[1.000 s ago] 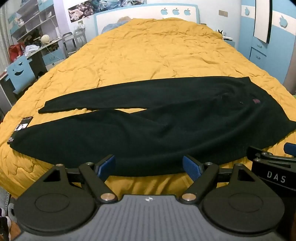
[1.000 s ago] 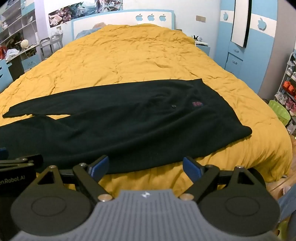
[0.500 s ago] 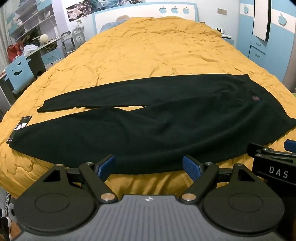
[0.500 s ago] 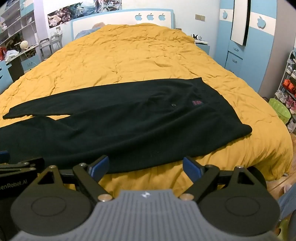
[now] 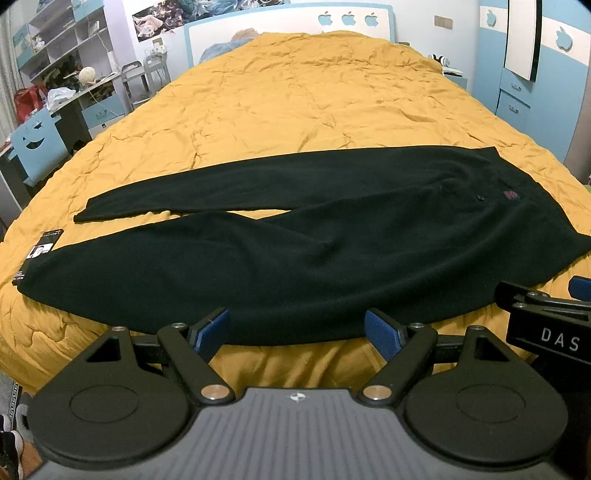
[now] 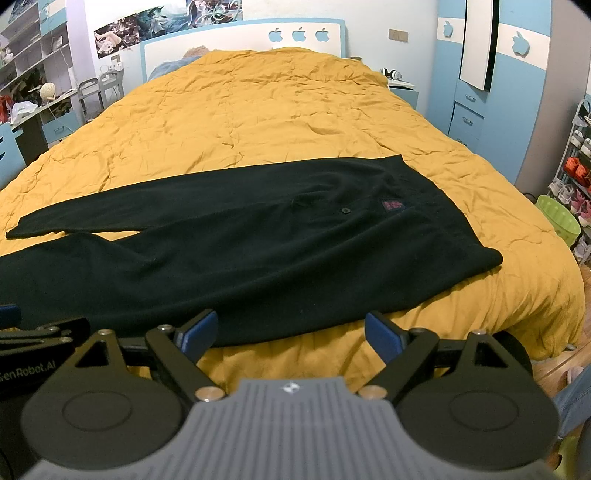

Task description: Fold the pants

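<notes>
Both grippers hovering wide before flat pants

Pants [image 5: 314, 258] are lying crosswise at 12 o'clock: legs towards left gripper [image 5: 297, 332], waistband towards right gripper [image 6: 291, 330].

**Room surroundings, non-task items**

A bed carries a wrinkled mustard-yellow quilt [image 5: 295, 110]. Its white headboard [image 6: 243, 37] has a blue border and three blue apple cut-outs. A poster [image 6: 166, 18] hangs on the wall above it. A blue-and-white wardrobe [image 6: 480, 92] stands on the right side, with a bedside cabinet [image 6: 404, 92] just beside the headboard. A green basket [image 6: 557, 219] and a shoe rack [image 6: 576, 173] occupy the far right. On the left: wall shelves [image 5: 55, 44], a cluttered desk [image 5: 85, 96] and a blue chair [image 5: 37, 146].
</notes>
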Motion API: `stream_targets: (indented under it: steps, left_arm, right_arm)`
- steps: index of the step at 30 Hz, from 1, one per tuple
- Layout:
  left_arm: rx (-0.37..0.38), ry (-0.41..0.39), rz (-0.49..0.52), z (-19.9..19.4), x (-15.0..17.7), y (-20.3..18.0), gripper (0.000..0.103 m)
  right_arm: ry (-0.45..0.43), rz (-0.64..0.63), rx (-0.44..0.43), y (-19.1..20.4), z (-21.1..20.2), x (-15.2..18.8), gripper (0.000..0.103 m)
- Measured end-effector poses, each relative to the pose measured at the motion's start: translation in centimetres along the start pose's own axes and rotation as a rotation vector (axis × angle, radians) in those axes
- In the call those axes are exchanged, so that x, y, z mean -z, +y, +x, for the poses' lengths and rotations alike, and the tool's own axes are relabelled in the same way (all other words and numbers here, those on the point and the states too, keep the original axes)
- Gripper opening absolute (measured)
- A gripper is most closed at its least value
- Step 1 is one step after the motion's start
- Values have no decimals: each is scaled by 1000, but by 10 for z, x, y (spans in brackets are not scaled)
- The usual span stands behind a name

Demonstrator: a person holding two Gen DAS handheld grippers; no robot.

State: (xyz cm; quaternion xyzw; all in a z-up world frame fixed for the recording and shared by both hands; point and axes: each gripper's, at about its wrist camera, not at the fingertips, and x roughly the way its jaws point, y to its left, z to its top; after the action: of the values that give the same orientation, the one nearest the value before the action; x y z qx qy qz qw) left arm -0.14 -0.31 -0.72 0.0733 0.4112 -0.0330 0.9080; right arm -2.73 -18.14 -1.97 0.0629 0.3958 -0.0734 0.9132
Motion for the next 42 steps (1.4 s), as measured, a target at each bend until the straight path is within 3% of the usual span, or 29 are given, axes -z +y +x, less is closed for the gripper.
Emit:
stream_targets:
  steps: [42]
  left_arm:
    - [1, 7, 4, 1, 1, -3, 96]
  right_arm:
    - [-1, 2, -2, 0, -2, -1, 83]
